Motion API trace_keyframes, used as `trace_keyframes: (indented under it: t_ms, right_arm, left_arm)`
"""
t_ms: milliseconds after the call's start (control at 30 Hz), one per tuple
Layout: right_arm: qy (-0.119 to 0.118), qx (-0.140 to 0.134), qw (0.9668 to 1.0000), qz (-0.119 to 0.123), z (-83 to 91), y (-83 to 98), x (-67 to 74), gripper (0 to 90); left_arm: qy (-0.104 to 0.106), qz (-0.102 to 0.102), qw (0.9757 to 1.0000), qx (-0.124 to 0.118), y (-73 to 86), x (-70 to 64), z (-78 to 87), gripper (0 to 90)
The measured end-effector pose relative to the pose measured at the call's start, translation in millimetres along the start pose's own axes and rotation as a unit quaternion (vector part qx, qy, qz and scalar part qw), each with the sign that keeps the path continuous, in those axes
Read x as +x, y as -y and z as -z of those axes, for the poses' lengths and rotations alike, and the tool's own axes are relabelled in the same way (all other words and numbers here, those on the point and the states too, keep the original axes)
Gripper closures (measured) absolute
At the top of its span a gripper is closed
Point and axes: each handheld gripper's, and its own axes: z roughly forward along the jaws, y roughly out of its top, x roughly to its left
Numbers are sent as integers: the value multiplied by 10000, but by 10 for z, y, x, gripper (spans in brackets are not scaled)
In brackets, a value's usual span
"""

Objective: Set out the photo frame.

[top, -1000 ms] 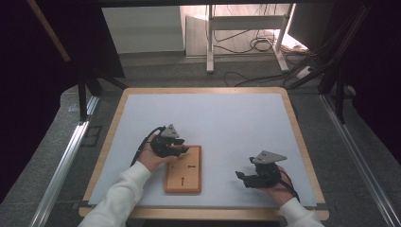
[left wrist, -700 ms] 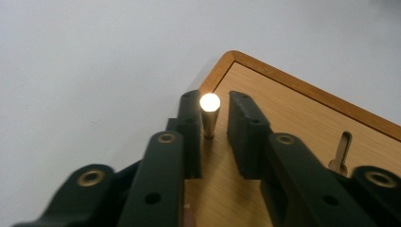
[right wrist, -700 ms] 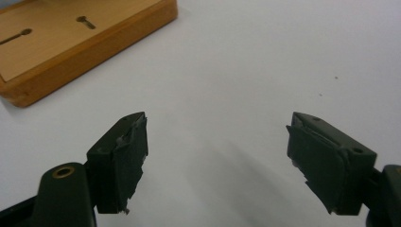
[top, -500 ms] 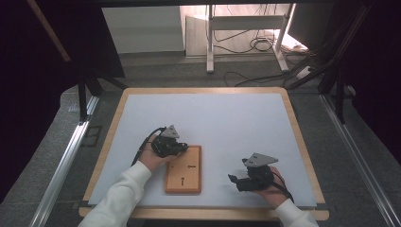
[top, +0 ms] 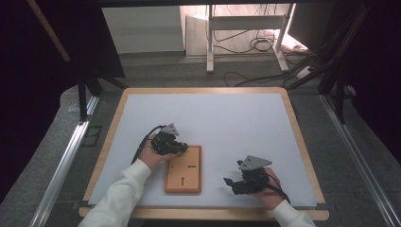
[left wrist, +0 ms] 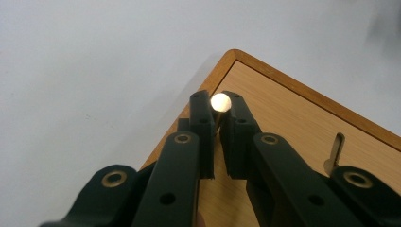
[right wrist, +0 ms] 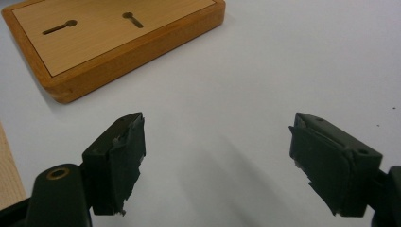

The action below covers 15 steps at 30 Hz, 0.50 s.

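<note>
L gripper (top: 182, 147) is sitting at the far-left corner of the wooden board (top: 183, 179), w/ the person's left hand (top: 150, 155) wrapped round it. In the left gripper view its jaws are standing narrow, having just been closing, and are now pinching a small brass-coloured pin (left wrist: 220, 102) by its round head; the pin is standing just inside the board's corner (left wrist: 283, 118). A second metal peg (left wrist: 335, 152) is sticking up from the board farther right in that view, apart from the jaws.

The board is lying on the white table mat (top: 227, 123), near the front edge, roughly between the two hands. Its top is showing two keyhole-shaped slots (right wrist: 59, 27), one nearer the far end, one nearer the near end.

R gripper (top: 228, 182) is hovering just right of the board, not touching it, w/ the right hand (top: 265, 189) behind it. In the right gripper view its jaws are gaping wide w/ nothing but bare mat (right wrist: 227, 94) between them; the board (right wrist: 118, 42) is lying ahead and to the left, close by but apart.
</note>
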Motion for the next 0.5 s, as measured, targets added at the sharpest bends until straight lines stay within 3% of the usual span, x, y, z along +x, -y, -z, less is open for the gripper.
trace_keyframes:
  t_ms: [500]
  right_arm:
    - [-244, 3, 9994, 257, -102, -101, 221, 187]
  left_arm:
    - [187, 112, 9997, 110, -32, 61, 0, 843]
